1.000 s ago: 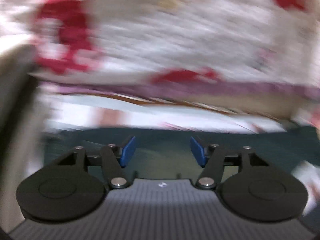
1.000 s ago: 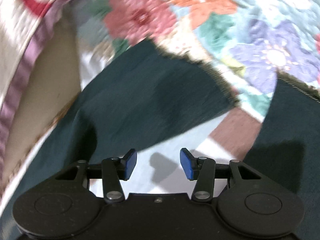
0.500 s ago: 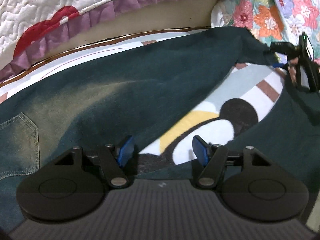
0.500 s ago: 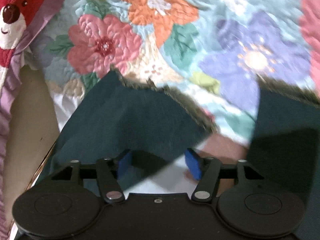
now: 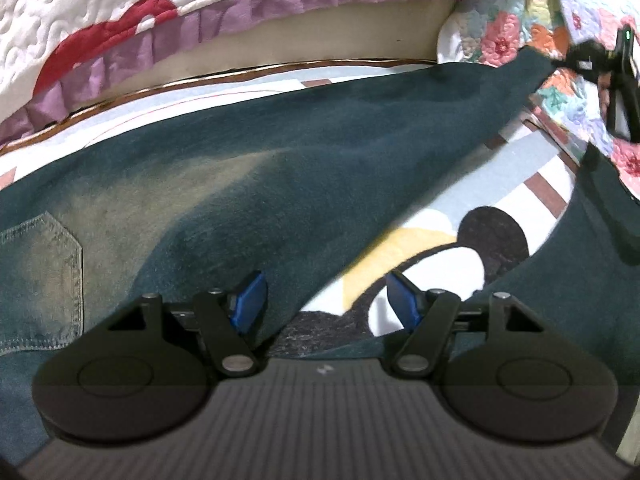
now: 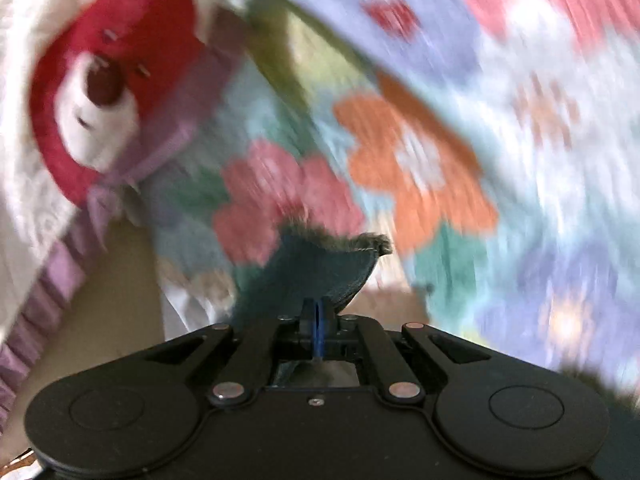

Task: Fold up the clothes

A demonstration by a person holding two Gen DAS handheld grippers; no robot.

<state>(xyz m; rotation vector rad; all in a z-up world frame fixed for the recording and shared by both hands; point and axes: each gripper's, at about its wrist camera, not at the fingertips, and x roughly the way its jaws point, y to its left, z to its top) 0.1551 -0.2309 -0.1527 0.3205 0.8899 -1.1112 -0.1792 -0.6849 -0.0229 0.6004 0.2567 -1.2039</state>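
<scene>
Dark blue-green jeans (image 5: 304, 184) lie spread on a cartoon-print sheet (image 5: 500, 184), with a faded back pocket (image 5: 40, 284) at the left. My left gripper (image 5: 326, 304) hovers open low over the crotch; the near edge of one leg runs between its blue pads, which do not press it. At the far right my right gripper (image 5: 560, 62) is shut on that leg's hem and holds it lifted off the sheet. In the blurred right wrist view the frayed hem (image 6: 320, 264) sticks up from the right gripper (image 6: 318, 312), whose pads pinch it.
A white quilt with a red bear and purple frill (image 5: 120, 40) hangs at the back over a beige bed side (image 5: 320, 44). A floral quilt (image 5: 576, 112) is piled at the right. The jeans' other leg (image 5: 580, 280) lies at the right.
The right gripper has shut on the leg's hem and risen with it, pulling the leg taut. The left gripper came down over the jeans and has stayed there, still open.
</scene>
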